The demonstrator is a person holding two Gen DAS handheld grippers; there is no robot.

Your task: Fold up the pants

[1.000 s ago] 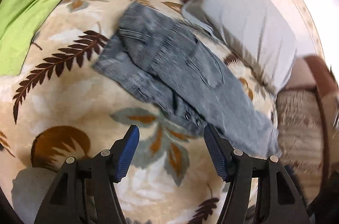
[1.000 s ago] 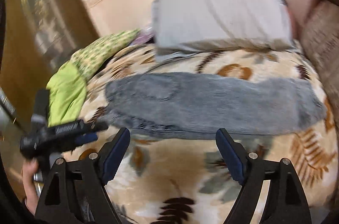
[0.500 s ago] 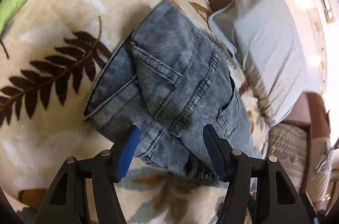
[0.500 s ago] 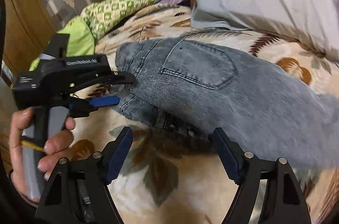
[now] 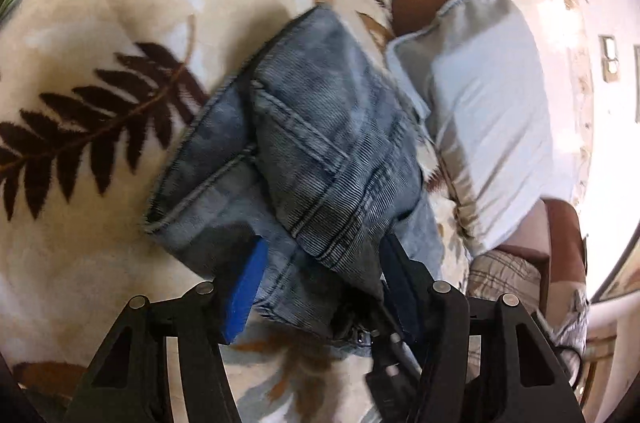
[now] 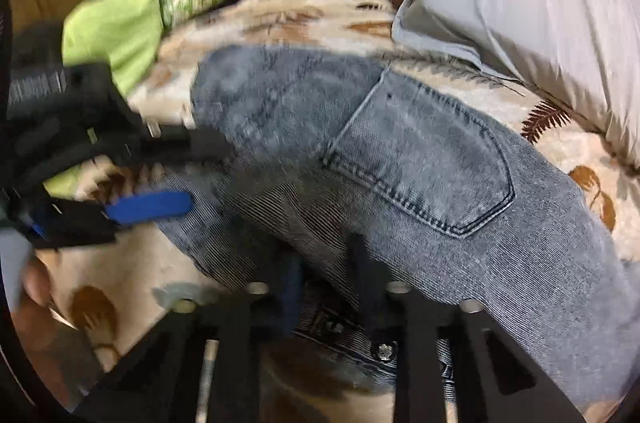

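Note:
Grey-blue denim pants (image 5: 320,143) lie folded lengthwise on a leaf-patterned blanket (image 5: 100,43). My left gripper (image 5: 322,283) straddles their waist end. Its jaws are closing, with denim between the blue pad (image 5: 244,287) and the dark finger, and no clear pinch shows. In the right wrist view the pants (image 6: 420,163) show a back pocket, and the left gripper (image 6: 208,175) reaches in from the left at the waistband. My right gripper (image 6: 328,279) sits at the near edge by the fly button. Its jaws are closing, drawn narrow with a fold of denim pinched between them.
A grey pillow (image 6: 520,3) lies behind the pants, close to their far edge. Green bedding (image 6: 116,23) is piled at the back left. A person's hand (image 6: 36,287) holds the left gripper's handle. Checked fabric (image 5: 504,275) lies beyond the pillow.
Both grippers have dropped and moved in onto the pants. The right jaws went from wide apart to narrow around the denim edge. The left jaws narrowed slightly around the waist end.

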